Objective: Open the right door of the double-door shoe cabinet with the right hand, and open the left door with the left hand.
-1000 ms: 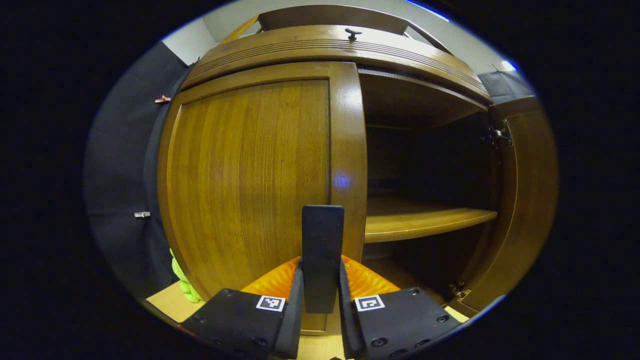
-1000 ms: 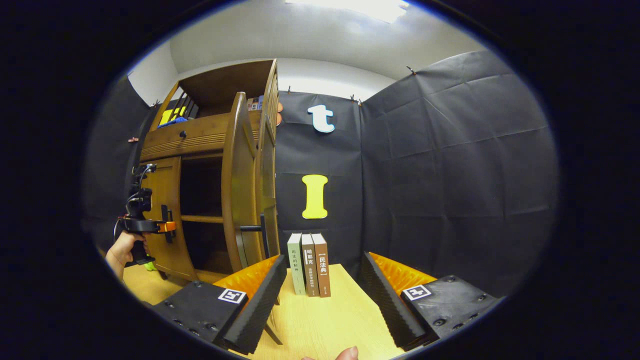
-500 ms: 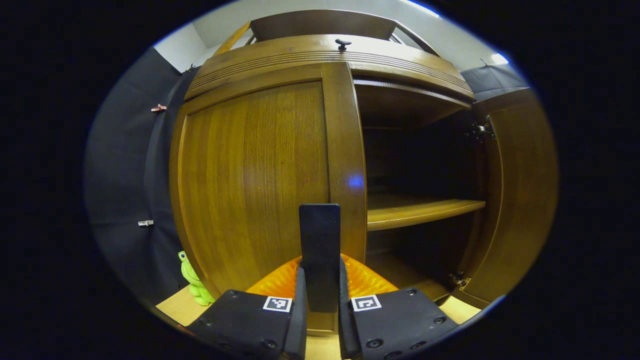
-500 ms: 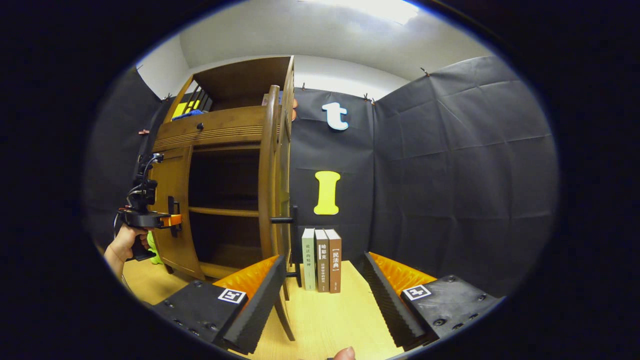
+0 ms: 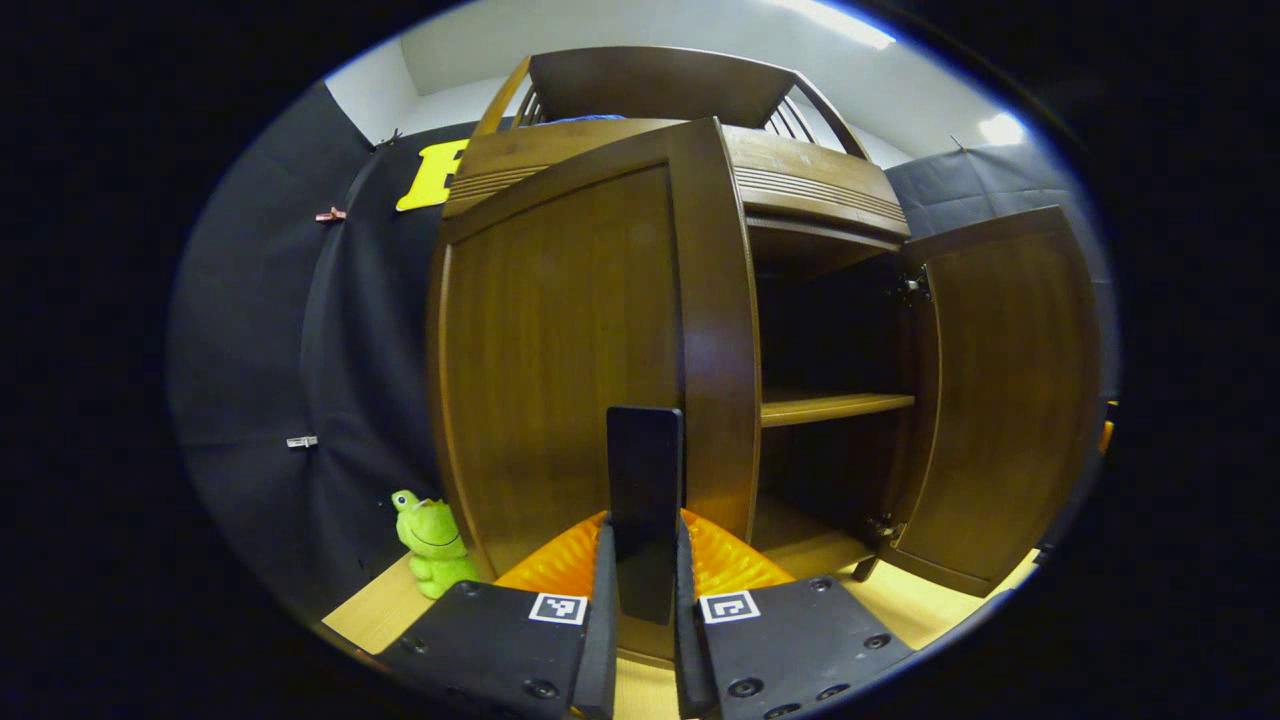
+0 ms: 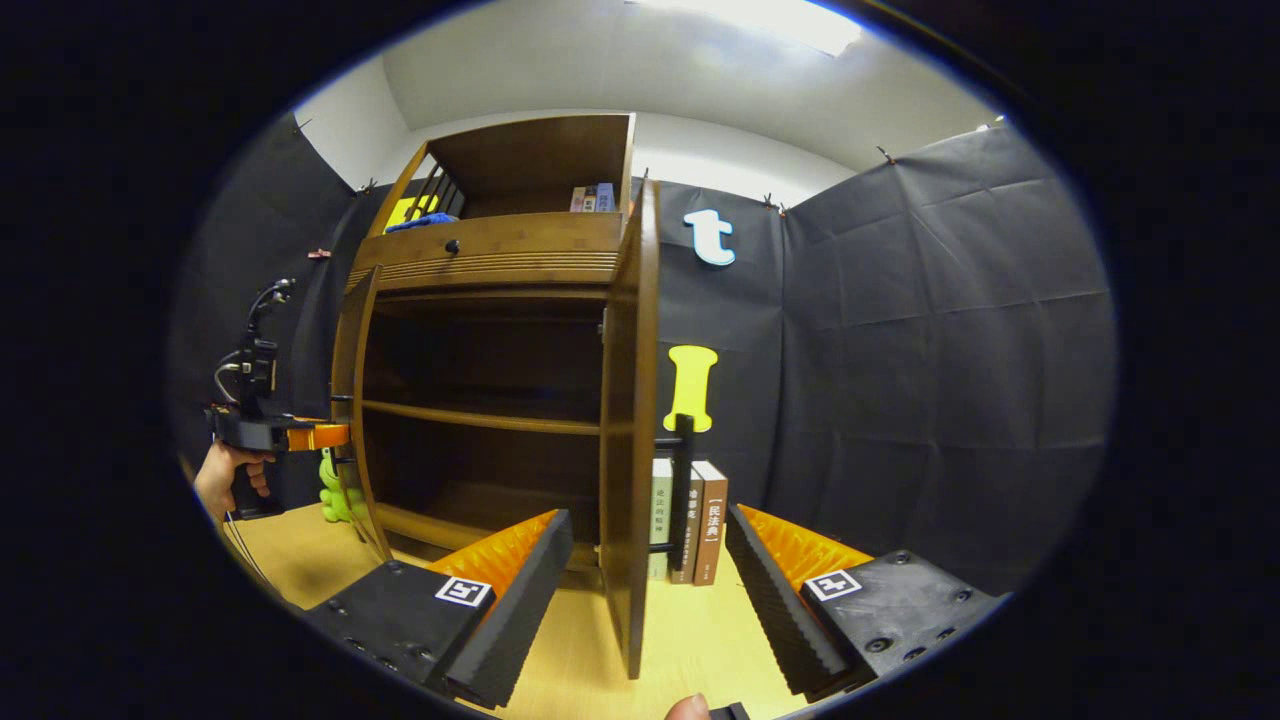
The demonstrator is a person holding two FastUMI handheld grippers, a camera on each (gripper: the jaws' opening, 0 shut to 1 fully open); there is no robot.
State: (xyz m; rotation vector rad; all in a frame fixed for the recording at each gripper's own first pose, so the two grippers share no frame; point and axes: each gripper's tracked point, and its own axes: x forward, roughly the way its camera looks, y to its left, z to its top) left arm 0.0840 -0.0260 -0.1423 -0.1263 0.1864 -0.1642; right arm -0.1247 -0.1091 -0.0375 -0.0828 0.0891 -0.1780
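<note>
Handle [image 5: 645,500] of left door [image 5: 560,340] clamped in left claw [image 5: 645,600] (door ajar); right claw [image 6: 648,590] released.

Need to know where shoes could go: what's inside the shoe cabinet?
Inside the shoe cabinet: one wooden shelf and a bare floor board. The back is dark; the left door hides part from the left gripper view.
</note>
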